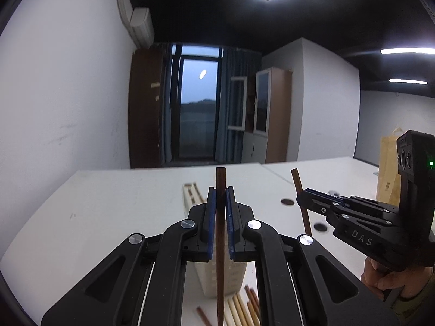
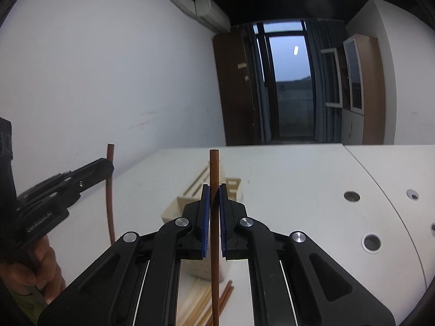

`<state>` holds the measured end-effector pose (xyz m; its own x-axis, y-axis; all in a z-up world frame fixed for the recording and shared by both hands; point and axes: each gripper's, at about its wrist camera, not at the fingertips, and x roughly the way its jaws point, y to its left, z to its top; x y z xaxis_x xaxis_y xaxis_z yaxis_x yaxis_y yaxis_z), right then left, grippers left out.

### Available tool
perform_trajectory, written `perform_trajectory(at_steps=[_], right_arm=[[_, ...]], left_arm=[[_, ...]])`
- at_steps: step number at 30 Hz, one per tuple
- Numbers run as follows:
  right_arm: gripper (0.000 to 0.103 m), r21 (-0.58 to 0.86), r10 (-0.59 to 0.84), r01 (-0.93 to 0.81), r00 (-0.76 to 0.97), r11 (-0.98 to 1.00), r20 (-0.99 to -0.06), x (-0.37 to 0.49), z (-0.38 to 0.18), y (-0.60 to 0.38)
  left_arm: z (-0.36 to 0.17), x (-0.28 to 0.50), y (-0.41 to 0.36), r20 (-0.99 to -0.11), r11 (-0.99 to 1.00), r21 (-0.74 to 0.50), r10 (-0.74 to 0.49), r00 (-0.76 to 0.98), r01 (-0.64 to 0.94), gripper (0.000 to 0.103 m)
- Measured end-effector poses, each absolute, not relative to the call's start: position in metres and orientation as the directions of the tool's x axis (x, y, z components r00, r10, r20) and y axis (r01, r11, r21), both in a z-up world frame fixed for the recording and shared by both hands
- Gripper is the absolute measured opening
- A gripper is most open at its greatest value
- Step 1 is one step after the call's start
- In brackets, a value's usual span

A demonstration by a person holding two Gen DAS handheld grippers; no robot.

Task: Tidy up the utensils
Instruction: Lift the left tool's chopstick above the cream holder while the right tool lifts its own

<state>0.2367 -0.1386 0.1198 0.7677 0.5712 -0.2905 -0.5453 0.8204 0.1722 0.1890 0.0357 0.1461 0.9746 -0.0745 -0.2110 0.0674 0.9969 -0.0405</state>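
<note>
Both grippers, left gripper (image 1: 220, 198) and right gripper (image 2: 214, 195), are each clamping one stiff, light, slippery brown chopstick (image 1: 220, 179) upright, mid-shaft, above the cream holder (image 2: 187, 198).

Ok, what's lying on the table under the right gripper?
Under the right gripper, a loose pile of pale and brown chopsticks lies on the white table beside the cream organizer box. The gripper's body covers the pile's full extent.

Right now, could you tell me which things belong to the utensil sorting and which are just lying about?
Part of the job:
left gripper, holding a dark chopstick
right gripper, holding a brown chopstick
cream organizer box
loose chopsticks

Just lying about:
paper bag
table
cabinet
</note>
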Motion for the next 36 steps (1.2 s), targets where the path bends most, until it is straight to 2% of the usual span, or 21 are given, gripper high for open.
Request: perform_trajectory(at_steps=[5, 7, 13, 19, 25, 29, 36], right_arm=[[0.007, 0.172, 0.598, -0.573, 0.777, 0.801, -0.195, 0.237, 0.141, -0.139], [0.007, 0.189, 0.606, -0.579, 0.781, 0.793, -0.150, 0.240, 0.147, -0.143], [0.007, 0.181, 0.622, -0.602, 0.780, 0.777, -0.075, 0.250, 0.155, -0.139], [0.007, 0.125, 0.620, -0.621, 0.783, 0.774, 0.051, 0.247, 0.165, -0.132], [0.007, 0.140, 0.641, -0.658, 0.752, 0.740, 0.152, 0.251, 0.176, -0.135], [0.007, 0.133, 0.637, -0.680, 0.726, 0.721, 0.258, 0.251, 0.175, -0.140], [0.007, 0.143, 0.616, -0.687, 0.710, 0.713, 0.340, 0.266, 0.170, -0.139]], left_arm=[[0.160, 0.188, 0.033, -0.114, 0.994, -0.065, -0.095, 0.989, 0.088, 0.007], [0.168, 0.185, 0.030, -0.045, 0.992, -0.056, -0.116, 0.992, 0.114, 0.007], [0.177, 0.182, 0.025, 0.083, 0.993, -0.052, -0.100, 0.991, 0.105, 0.007], [0.184, 0.181, 0.018, 0.202, 0.993, -0.080, -0.073, 0.977, 0.091, 0.007], [0.191, 0.166, 0.014, 0.339, 0.990, -0.115, -0.033, 0.940, 0.077, 0.007], [0.184, 0.168, 0.004, 0.373, 0.991, -0.114, -0.017, 0.928, 0.064, 0.007], [0.173, 0.180, -0.006, 0.394, 0.993, -0.117, 0.032, 0.919, 0.016, 0.007]])
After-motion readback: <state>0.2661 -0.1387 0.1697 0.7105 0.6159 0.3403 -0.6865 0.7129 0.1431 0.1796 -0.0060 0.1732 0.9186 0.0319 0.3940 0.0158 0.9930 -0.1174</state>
